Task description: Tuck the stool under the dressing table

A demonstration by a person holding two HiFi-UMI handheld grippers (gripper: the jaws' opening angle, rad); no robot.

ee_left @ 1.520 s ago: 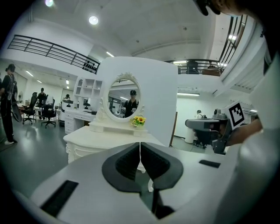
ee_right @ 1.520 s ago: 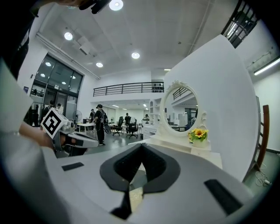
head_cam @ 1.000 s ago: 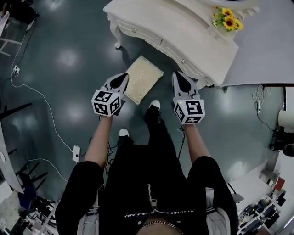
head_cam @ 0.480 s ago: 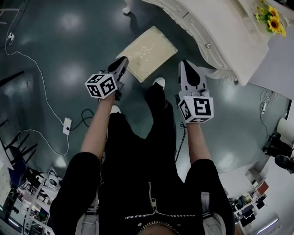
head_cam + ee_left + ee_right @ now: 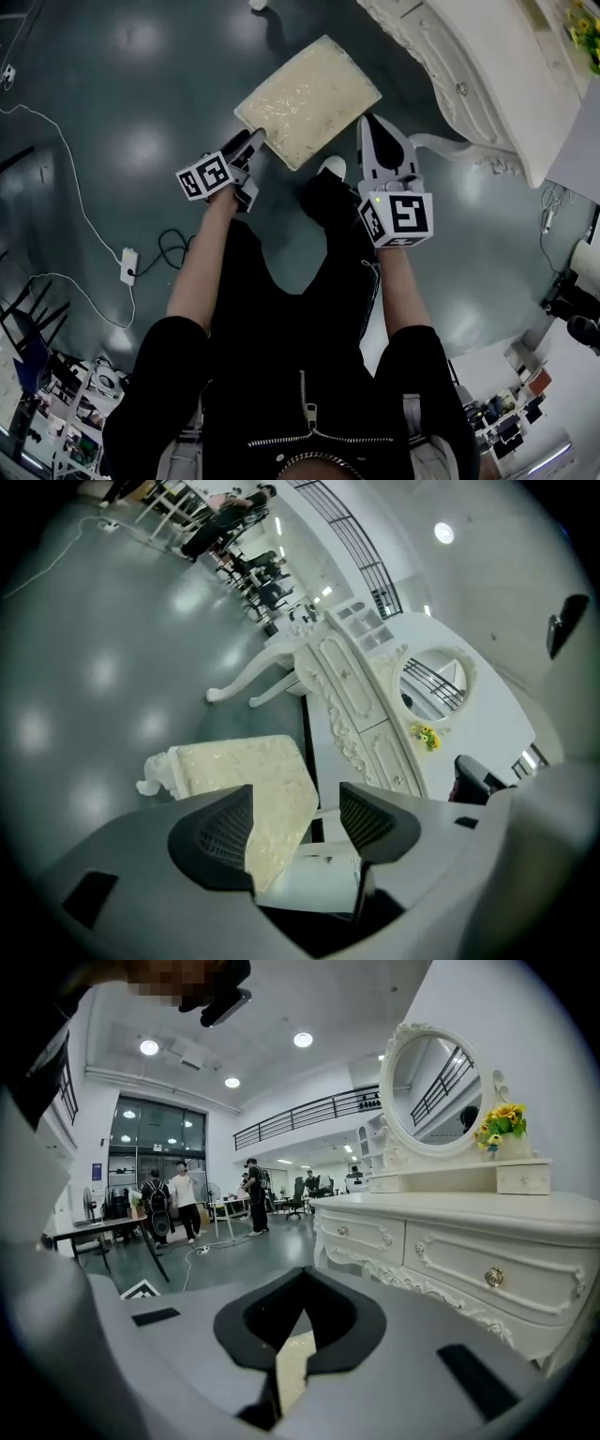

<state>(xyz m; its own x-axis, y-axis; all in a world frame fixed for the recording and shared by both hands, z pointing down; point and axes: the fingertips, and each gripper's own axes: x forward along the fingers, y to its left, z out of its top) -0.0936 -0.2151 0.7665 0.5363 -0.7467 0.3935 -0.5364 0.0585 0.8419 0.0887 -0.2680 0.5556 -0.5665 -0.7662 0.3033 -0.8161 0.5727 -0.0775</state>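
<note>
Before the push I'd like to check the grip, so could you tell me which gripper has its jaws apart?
The left gripper: its jaws are opening, with a corner of the stool between them. The right gripper has its jaws together.

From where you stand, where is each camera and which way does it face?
Head view: on the head, steeply down at stool, dressing table; arms, legs, left gripper, right gripper show.
Left gripper view: rides that gripper, along its opening fingers, stool corner between.
Right gripper view: rides that gripper, over closed fingers toward the drawers.
All share the dressing table.
</note>
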